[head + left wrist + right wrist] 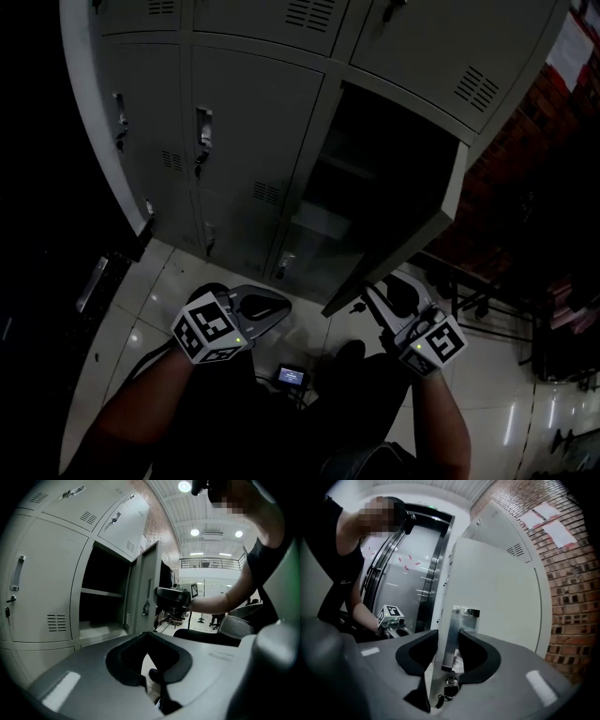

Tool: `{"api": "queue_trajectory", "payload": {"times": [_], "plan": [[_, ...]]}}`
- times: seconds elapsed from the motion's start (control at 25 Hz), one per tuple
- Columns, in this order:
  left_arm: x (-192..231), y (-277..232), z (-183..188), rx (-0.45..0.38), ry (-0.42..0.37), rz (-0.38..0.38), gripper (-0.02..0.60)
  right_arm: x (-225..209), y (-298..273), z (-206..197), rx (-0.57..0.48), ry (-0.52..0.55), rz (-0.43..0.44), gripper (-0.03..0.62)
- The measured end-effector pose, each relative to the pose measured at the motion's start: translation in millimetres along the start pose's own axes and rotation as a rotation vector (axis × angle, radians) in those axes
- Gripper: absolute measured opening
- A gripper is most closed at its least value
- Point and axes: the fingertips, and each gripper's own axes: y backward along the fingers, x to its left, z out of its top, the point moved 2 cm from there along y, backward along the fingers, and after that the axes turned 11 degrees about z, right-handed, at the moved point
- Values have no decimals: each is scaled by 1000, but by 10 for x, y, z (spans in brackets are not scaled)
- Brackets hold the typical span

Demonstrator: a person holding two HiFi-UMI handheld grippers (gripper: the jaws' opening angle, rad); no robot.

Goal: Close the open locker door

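The grey locker door point(441, 220) stands swung out from its dark open compartment point(370, 150) in the bank of lockers. In the right gripper view the door point(497, 597) fills the middle. Its free edge and metal handle point(461, 620) sit between the jaws of my right gripper point(449, 637), whose pads lie against both sides. From the head camera the right gripper point(368, 298) sits at the door's lower outer corner. My left gripper point(281, 305) hangs in front of the lower lockers, left of the door, shut and empty. The left gripper point(149, 634) view shows the open compartment point(101, 597) with its shelf.
Closed lockers point(244, 122) with handles and keys fill the left and top. A brick wall point(525, 141) with taped papers point(548, 520) stands right of the lockers. A small lit device point(292, 376) lies on the tiled floor by my feet. Metal frames point(487, 300) stand at the right.
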Motion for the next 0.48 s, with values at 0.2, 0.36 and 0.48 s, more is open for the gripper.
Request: {"api": "queue_trajectory", "payload": {"times": [0.2,0.36,0.48], "plan": [[49,72,-32,4,5,20,11,-188,-709,43,4,9,-118,149],[117,116,-4,-14,38,42,11,-471,-1124,30,-13,-54,-211,138],[117,101,14,-19,47,47,11,-699,-1352,30,-17,-80,-264,129]]}}
